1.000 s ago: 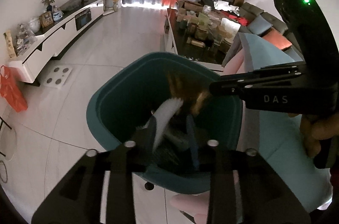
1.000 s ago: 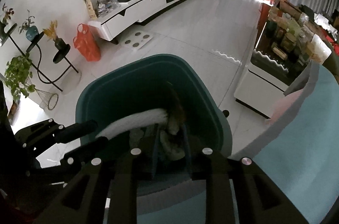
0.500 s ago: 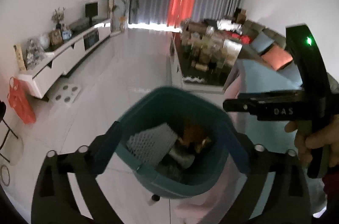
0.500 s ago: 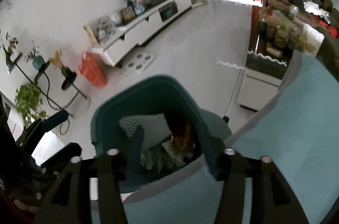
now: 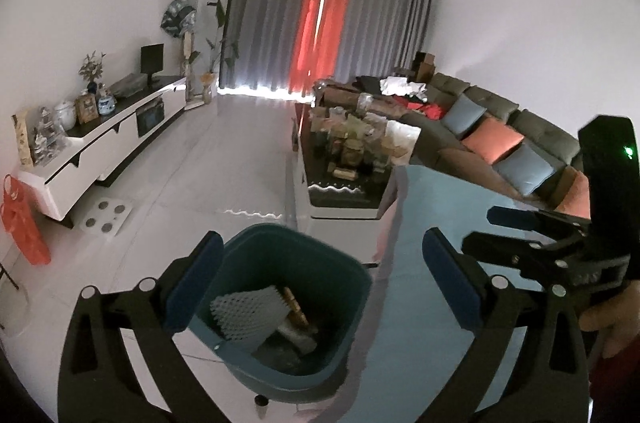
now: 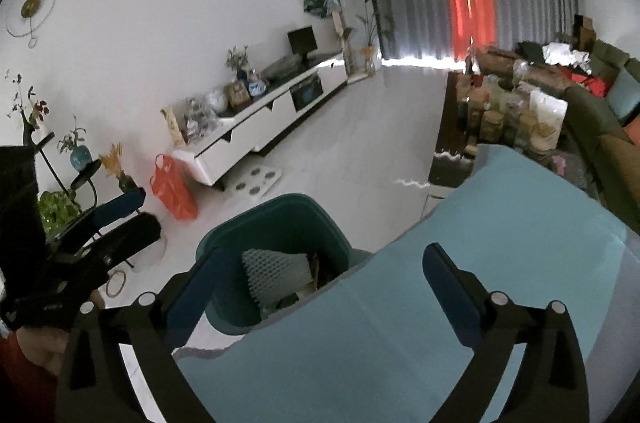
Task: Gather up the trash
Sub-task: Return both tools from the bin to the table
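A teal trash bin [image 5: 290, 237] stands on the floor beside a light blue tabletop [image 5: 424, 303]. Inside it lie a white foam net [image 5: 248, 315] and a brown wrapper [image 5: 294, 303]. My left gripper [image 5: 320, 259] hovers above the bin, open wide, with nothing between its fingers. My right gripper [image 6: 326, 263] is over the edge of the blue tabletop [image 6: 480, 263]; its jaws are opening and are empty. The bin [image 6: 280, 219] and foam net [image 6: 276, 271] show to its lower left. Each gripper appears in the other's view: right [image 5: 480, 231], left [image 6: 148, 213].
A cluttered dark coffee table [image 5: 344, 191] stands beyond the bin. A sofa with cushions [image 5: 492, 143] runs along the right. A white low cabinet [image 5: 100, 151] lines the left wall, with an orange bag [image 5: 24, 227] at its near end. A plant stand [image 6: 60, 183] is at far left.
Both grippers opened wide and lifted up out of the bin. The white foam net and the brown wrapper dropped from them and now lie in the bin.
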The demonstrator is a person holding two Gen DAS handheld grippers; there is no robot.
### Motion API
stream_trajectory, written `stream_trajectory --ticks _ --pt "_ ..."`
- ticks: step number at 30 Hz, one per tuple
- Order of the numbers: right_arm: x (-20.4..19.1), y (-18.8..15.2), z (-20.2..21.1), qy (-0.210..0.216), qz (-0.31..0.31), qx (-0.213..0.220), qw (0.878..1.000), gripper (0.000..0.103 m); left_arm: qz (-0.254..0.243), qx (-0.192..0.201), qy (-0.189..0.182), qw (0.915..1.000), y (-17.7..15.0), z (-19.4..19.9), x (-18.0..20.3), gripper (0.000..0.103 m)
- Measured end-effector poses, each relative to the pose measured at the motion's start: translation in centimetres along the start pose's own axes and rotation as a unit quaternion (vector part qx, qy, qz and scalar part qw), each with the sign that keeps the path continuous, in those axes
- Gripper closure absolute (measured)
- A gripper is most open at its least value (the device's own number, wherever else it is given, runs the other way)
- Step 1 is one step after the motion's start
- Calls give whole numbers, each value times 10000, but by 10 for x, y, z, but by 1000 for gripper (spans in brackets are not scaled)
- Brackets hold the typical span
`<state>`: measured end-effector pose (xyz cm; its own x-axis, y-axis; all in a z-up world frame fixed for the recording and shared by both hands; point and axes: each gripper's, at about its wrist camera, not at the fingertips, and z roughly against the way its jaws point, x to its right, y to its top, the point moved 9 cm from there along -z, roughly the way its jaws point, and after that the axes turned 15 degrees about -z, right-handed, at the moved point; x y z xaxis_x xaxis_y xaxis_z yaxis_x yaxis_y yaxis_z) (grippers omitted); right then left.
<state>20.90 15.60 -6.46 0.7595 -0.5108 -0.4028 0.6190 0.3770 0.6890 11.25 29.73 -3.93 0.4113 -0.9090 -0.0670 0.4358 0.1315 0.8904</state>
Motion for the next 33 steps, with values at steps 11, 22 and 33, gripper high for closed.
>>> stream_trajectory --ticks 11,22,33 --pt "28 -22 75 -439 300 965 9939 7 -415 499 -515 9966 33 23 58 5" --pt "87 -66 163 -1177 115 1712 9781 7 -1015 954 -1388 9805 49 44 165 5" --pt "149 -114 216 -2657 319 1721 9480 7 -1518 817 -2555 9513 25 45 288 5"
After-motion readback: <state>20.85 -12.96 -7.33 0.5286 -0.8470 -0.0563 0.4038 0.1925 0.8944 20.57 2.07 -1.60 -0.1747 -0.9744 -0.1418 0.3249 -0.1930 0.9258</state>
